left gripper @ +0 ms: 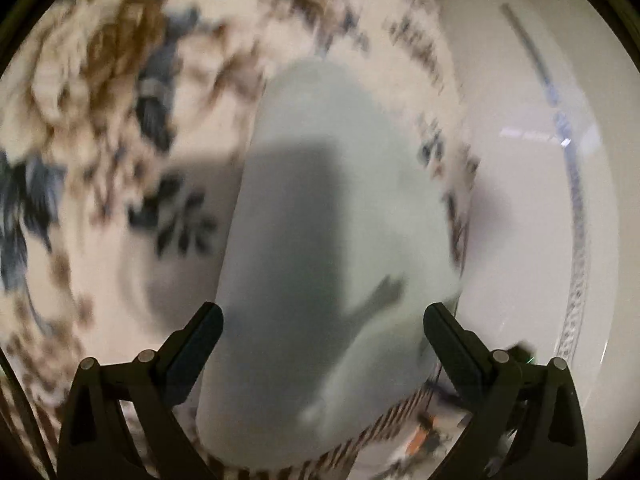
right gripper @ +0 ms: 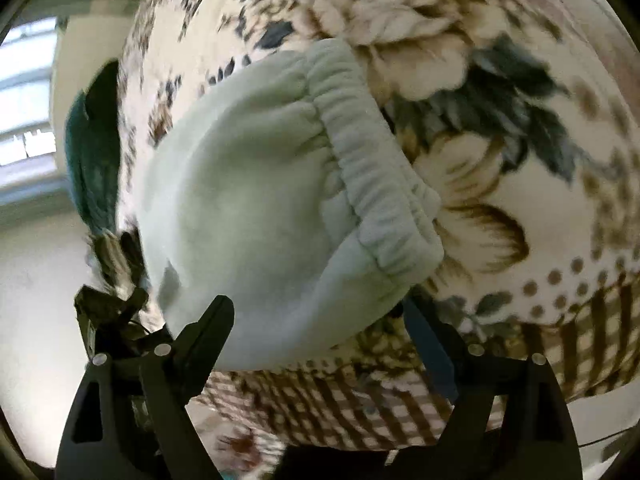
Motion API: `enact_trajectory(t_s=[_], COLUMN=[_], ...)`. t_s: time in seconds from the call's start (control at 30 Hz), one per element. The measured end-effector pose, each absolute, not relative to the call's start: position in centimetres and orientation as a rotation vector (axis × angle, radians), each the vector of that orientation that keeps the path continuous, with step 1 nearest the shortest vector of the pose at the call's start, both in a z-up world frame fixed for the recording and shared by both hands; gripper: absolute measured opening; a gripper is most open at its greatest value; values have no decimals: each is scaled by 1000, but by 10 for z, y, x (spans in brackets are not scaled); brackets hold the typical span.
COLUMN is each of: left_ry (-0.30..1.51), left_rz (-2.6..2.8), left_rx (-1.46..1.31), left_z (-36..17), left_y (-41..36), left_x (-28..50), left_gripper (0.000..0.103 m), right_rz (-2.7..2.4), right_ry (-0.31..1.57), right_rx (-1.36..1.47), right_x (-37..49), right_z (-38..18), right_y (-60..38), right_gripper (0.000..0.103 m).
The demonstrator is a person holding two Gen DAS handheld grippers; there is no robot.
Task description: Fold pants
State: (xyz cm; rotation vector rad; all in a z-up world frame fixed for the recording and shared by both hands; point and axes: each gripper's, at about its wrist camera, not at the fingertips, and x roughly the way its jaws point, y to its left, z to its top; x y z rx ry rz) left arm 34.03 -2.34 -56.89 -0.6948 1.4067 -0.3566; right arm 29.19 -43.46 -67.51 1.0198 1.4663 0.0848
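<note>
Floral blanket (right gripper: 500,128) lies under pale green pants (right gripper: 256,200), ahead of my tools: left tool (left gripper: 323,322) and right tool (right gripper: 316,316) both gape, empty.

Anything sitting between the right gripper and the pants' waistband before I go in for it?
Nothing visible. The right gripper is open, with the pale green pants directly ahead on the floral blanket; the waistband lies exposed on top.

Pale green pants (right gripper: 256,184) lie on floral blanket (right gripper: 500,140) — waistband (right gripper: 372,168) showing.
</note>
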Motion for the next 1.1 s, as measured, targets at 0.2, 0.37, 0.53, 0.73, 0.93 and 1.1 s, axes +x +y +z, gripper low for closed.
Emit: enact_trajectory(t_s=[0.2, 0.37, 0.53, 0.73, 0.93, 1.1], left_ry=[1493, 1552, 1585, 1596, 1579, 1539], left_rz=[-384, -403, -449, -488, -477, -489], left_rx=[-715, -690, -757, -780, -632, -607], left_z=[-610, -637, -646, -660, -643, -624], left_y=[-44, -54, -48, -49, -67, -62], left_x=[366, 382, 383, 382, 383, 376], left_gripper=[102, 103, 103, 103, 82, 65], right_rz=[143, 244, 280, 236, 197, 200], right_ry=[1426, 1283, 1084, 1141, 1140, 1154], right_rx=[1403, 1511, 1604, 1531, 1440, 1364], right_x=[265, 270, 274, 277, 267, 262], right_z=[-759, -796, -784, -802, -779, -751], right_y=[-409, -377, -370, -358, -340, -322], right_gripper=[89, 94, 94, 94, 67, 55])
